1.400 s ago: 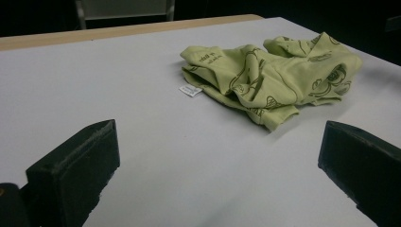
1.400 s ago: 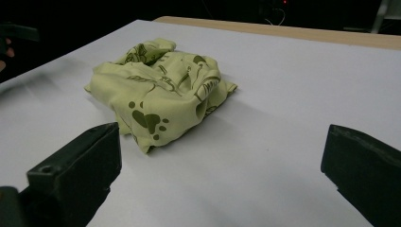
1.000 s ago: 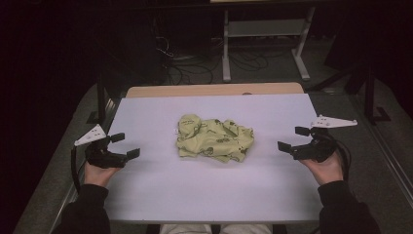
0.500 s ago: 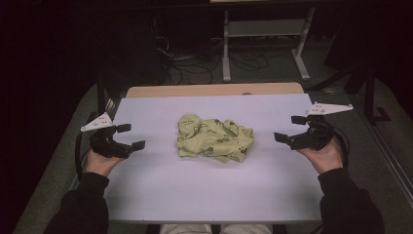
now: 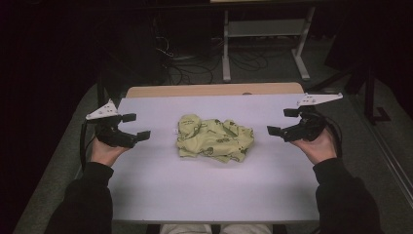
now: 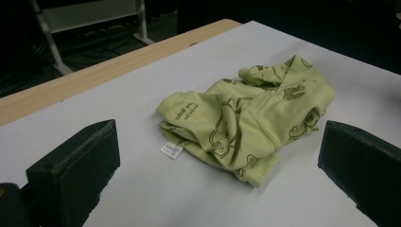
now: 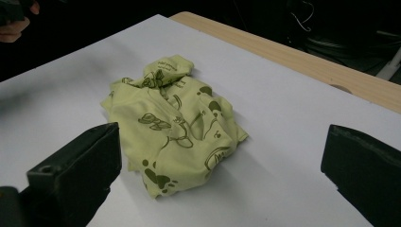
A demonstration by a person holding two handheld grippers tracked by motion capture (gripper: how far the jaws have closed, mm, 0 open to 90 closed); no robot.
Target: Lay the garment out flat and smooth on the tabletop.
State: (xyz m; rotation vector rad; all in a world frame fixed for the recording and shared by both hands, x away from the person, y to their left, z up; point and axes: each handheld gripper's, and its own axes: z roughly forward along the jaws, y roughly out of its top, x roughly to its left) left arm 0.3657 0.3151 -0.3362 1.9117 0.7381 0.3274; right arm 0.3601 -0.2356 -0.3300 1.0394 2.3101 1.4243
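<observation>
A crumpled light-green garment with dark-green printed figures lies in the middle of the white table top. A small white label sticks out at its edge. My left gripper hovers to the left of it, open and holding nothing. To the garment's right, my right gripper is also open with nothing in it. In the left gripper view the garment lies ahead between the two jaws. It sits the same way in the right gripper view, garment ahead of the wide-apart jaws.
A wooden strip runs along the table's far edge. Beyond it on the dark floor lie cables and the legs of a white metal stand. Bare table surface surrounds the garment on all sides.
Both grippers have moved forward and inward, closer to the garment's sides. The garment has not moved.
</observation>
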